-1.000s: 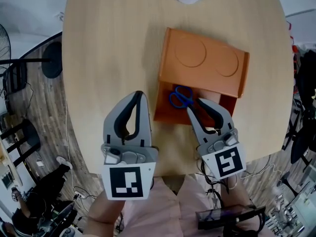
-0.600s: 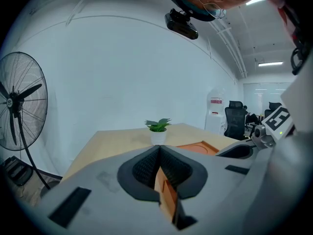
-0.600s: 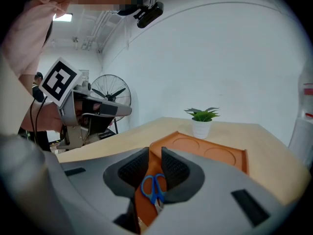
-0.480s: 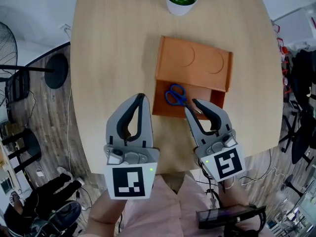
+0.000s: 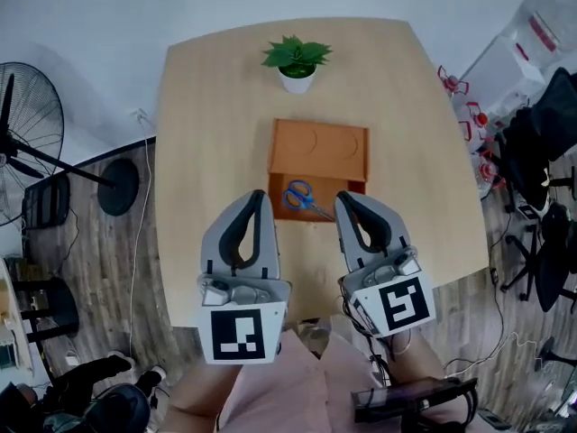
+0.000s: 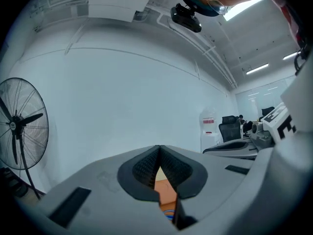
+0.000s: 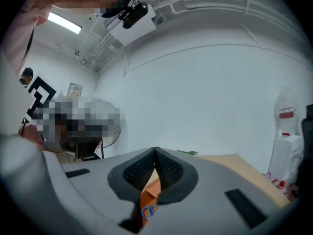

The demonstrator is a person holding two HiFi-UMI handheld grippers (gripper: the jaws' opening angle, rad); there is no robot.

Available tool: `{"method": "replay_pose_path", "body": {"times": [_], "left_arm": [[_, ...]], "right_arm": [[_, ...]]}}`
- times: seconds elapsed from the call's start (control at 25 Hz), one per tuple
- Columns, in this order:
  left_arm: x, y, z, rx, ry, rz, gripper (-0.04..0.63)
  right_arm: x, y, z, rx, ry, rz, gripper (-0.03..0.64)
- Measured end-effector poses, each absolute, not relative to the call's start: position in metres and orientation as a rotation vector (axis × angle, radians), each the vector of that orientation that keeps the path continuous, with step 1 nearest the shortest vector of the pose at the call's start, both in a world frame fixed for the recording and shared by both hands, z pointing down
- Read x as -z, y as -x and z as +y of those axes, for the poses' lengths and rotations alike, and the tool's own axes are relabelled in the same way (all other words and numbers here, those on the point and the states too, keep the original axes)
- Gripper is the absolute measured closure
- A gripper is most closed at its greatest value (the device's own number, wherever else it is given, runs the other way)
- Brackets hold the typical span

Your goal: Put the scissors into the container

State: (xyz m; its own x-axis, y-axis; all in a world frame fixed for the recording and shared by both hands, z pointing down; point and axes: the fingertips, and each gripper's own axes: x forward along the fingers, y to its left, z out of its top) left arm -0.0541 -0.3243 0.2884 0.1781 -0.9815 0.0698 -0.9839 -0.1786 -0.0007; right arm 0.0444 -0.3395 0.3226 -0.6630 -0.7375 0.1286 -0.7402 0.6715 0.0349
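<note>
Blue-handled scissors (image 5: 302, 196) lie inside the open front part of the orange container (image 5: 318, 148) on the round wooden table (image 5: 207, 124). The container's lid covers its far half. My left gripper (image 5: 258, 194) hangs shut above the table's near side, left of the scissors, with nothing in it. Held just right of the scissors, my right gripper (image 5: 343, 197) is shut and empty too. In the left gripper view (image 6: 159, 148) and the right gripper view (image 7: 155, 151) the jaw tips meet, with a sliver of orange container (image 6: 165, 192) and blue handle (image 7: 148, 211) showing below.
A small potted plant (image 5: 296, 62) stands on the table behind the container. A black standing fan (image 5: 36, 142) is on the floor at the left. Office chairs (image 5: 541, 215) and a white cart (image 5: 523, 43) stand at the right. Cables run over the wooden floor.
The head camera has risen and pulled back, so the table and container look smaller. Both grippers stay shut and have lifted away from the container; the scissors lie still.
</note>
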Motion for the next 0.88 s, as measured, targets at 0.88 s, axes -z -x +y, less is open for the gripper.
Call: {"method": "replay_pose_path", "body": {"times": [0.88], "left_arm": [[-0.205,0.001,-0.25,0.062,-2.524,-2.05,0.591]], "right_arm": [[-0.228,-0.093,-0.274,0.278,-1.374,-2.8,0.617]]}}
